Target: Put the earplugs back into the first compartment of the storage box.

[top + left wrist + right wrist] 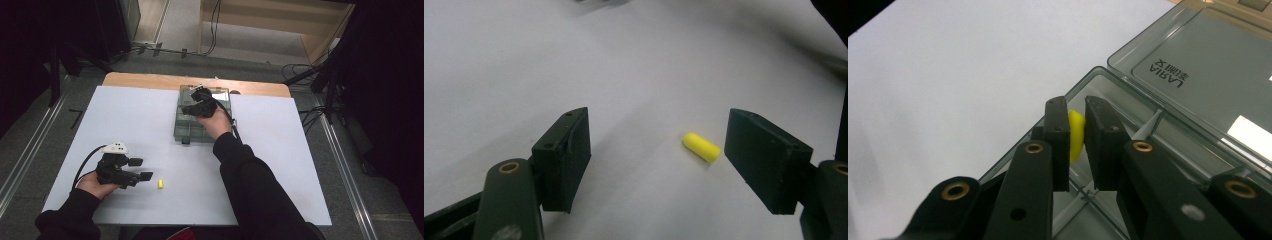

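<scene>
A small yellow cylinder [160,184] lies on the white table near its front, just right of my left gripper [140,169]. In the left gripper view the cylinder [702,147] rests between the wide-open jaws, close to the right one, touching neither. My right gripper [194,101] hovers over the clear compartment box [186,131] at the table's middle back. Its jaws are shut on a second yellow piece [1076,134], held above the box's corner compartment [1098,85]. The open lid [1198,65] lies flat behind.
The white sheet [130,120] covers most of the wooden table [150,80], with open room on either side of the box. Cables [215,30] and dark stands [325,75] sit on the floor beyond the table.
</scene>
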The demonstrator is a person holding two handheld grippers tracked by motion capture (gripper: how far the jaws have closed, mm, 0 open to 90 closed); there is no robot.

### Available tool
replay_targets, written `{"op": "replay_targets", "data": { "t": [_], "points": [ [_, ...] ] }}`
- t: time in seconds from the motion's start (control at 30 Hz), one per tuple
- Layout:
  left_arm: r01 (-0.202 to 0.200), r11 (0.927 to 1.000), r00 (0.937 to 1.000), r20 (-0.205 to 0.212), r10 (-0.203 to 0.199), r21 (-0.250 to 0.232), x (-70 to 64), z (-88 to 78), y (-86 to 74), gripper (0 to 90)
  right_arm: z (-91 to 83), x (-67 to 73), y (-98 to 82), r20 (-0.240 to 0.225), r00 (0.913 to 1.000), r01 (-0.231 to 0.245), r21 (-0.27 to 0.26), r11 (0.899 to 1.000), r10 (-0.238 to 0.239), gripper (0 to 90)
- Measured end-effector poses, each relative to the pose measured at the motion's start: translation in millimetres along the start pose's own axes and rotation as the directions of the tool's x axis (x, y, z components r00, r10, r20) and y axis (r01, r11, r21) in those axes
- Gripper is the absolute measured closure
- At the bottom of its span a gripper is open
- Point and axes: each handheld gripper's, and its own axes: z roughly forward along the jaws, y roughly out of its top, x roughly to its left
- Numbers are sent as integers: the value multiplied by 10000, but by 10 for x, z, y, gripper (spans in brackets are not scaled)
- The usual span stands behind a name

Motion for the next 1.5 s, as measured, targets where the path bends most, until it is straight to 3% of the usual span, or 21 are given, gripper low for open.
{"op": "replay_targets", "data": {
  "t": [0.13,0.3,0.53,0.97,1.2,1.5],
  "points": [
    [39,10000,10000,0,-39,0,2,2,0,268,37,-11,2,190,9998,109,-157,9998,-106,652],
    [37,10000,10000,19,-37,-9,3,5,0,268,40,-19,0,228,9995,214,-258,9994,-208,577],
    [29,10000,10000,15,-29,-38,5,2,0,268,-16,-6,-17,-173,9997,152,-141,9998,-155,465],
    [68,10000,10000,-19,-68,-58,1,4,3,268,-224,157,-153,-771,9945,669,-512,9964,-707,391],
    [88,9999,10000,-5,-88,-87,-1,6,4,268,-283,243,-266,-1148,9901,801,-148,9967,-813,387],
    [62,9999,10000,-9,-62,-135,-5,2,9,268,-337,368,-430,-1387,9845,1051,-241,9942,-1074,379]
  ]
}}
